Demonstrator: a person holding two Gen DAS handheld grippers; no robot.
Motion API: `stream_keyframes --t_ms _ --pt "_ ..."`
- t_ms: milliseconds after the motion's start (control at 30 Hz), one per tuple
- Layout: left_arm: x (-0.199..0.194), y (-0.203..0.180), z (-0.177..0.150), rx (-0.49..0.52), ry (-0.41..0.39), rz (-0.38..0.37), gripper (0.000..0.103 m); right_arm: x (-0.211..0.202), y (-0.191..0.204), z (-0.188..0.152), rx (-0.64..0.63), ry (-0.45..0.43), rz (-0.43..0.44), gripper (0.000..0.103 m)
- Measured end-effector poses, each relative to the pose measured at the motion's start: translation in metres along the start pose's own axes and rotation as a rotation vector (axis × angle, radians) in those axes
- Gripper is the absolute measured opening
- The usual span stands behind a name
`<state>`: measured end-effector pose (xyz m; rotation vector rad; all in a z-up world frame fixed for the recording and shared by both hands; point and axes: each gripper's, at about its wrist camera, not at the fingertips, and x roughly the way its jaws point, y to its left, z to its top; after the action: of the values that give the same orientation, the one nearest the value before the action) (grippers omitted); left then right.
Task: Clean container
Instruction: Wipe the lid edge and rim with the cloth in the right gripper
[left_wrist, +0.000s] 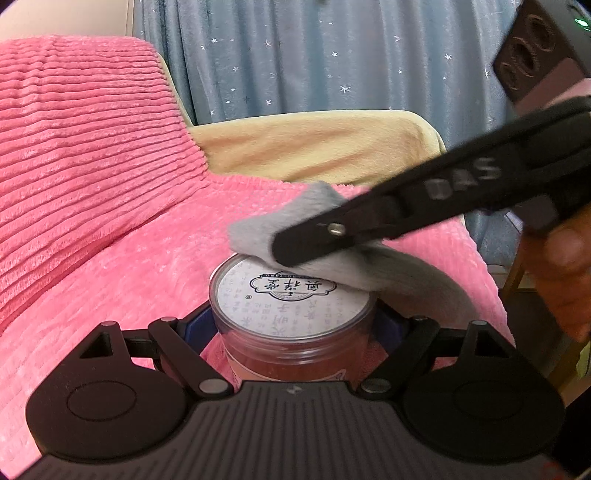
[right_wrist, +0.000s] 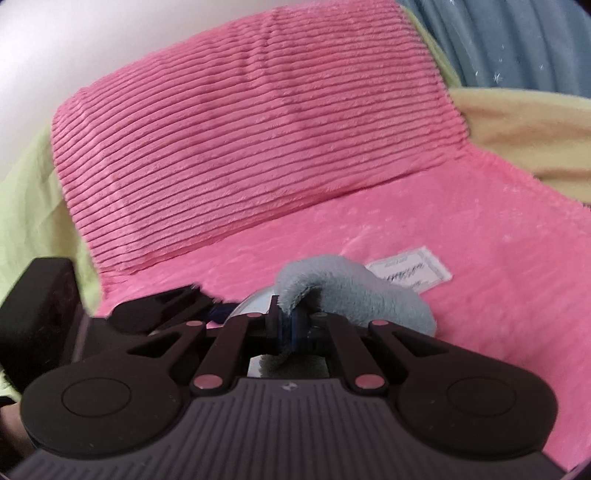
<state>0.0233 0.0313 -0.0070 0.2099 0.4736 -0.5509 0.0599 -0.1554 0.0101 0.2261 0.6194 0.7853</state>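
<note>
A clear plastic container (left_wrist: 295, 332) with a round white printed lid stands upright above the pink blanket. My left gripper (left_wrist: 295, 325) is shut on the container, its jaws against both sides. My right gripper (left_wrist: 288, 247) comes in from the right, shut on a grey cloth (left_wrist: 266, 229) that rests on the lid's far edge. In the right wrist view the right gripper (right_wrist: 290, 325) pinches the grey cloth (right_wrist: 351, 291), which folds over the fingers. The container lid is mostly hidden there.
A pink ribbed blanket (left_wrist: 92, 166) covers a sofa seat and back. A beige cover (left_wrist: 314, 147) lies on the armrest behind. A blue star curtain (left_wrist: 314, 55) hangs at the back. A white fabric label (right_wrist: 410, 275) is sewn on the blanket.
</note>
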Motion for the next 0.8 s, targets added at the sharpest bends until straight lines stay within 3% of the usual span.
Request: stream_keyframes --t_ms 267,800 --pt "0.001 -0.001 0.002 -0.002 0.005 0.008 0.086 -0.001 -0.005 -0.003 0.115 0.052 0.116 0.001" --pt "0.003 -0.011 0.004 0.002 0.008 0.028 0.086 0.001 -0.002 0.007 -0.046 -0.025 -0.09 0.001"
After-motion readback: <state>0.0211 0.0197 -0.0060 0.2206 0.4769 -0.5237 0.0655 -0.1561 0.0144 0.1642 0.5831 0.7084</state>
